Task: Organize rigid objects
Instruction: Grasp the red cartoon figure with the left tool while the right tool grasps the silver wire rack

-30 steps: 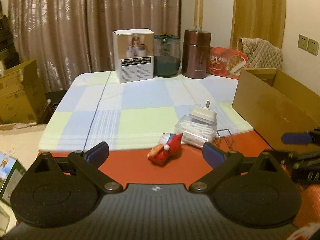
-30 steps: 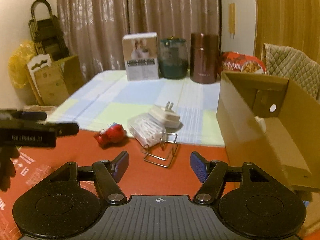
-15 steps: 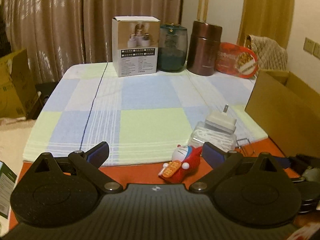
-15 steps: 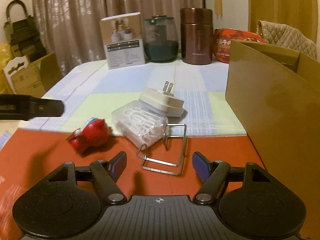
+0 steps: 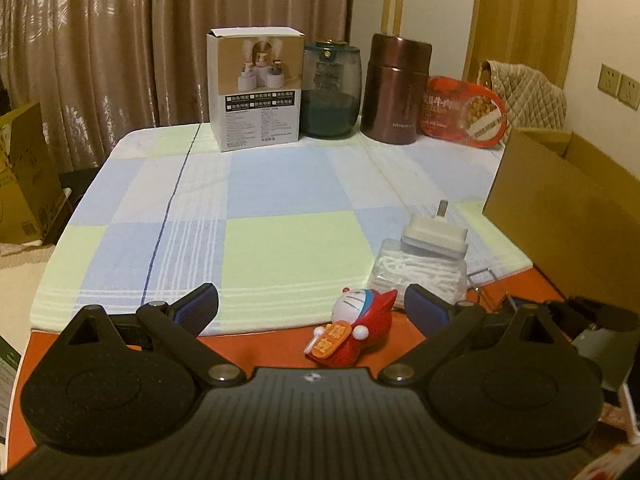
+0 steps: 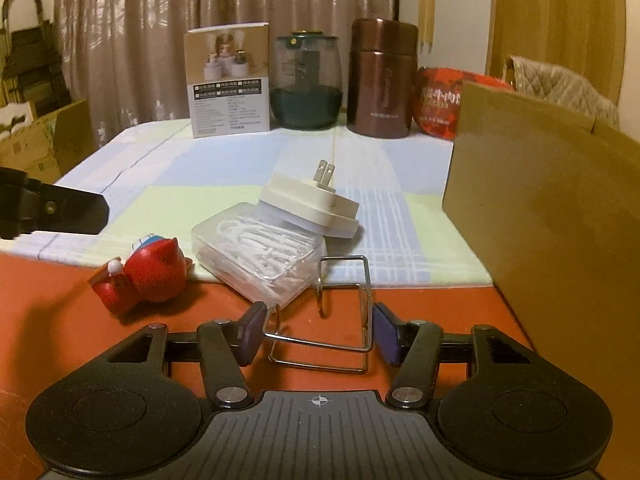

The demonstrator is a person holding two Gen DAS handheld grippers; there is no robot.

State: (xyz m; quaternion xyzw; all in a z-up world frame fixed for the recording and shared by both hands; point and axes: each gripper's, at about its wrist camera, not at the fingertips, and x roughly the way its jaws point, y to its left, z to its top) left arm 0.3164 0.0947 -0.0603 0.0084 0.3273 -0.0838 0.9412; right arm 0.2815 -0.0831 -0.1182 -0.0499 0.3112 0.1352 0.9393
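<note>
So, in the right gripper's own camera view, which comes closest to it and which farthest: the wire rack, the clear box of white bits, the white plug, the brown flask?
1. Wire rack, between the right gripper pads.
2. Clear box, just behind, slightly left.
3. White plug, leaning on that box.
4. Brown flask, at the table's far edge.

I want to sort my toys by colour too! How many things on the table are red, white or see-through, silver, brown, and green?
Red: 2, toy figure, snack pack
White or clear: 3, charger plug, clear floss box, humidifier carton
Silver: 1, wire clip
Brown: 2, flask, cardboard box
Green: 1, glass jar
Total: 9
</note>
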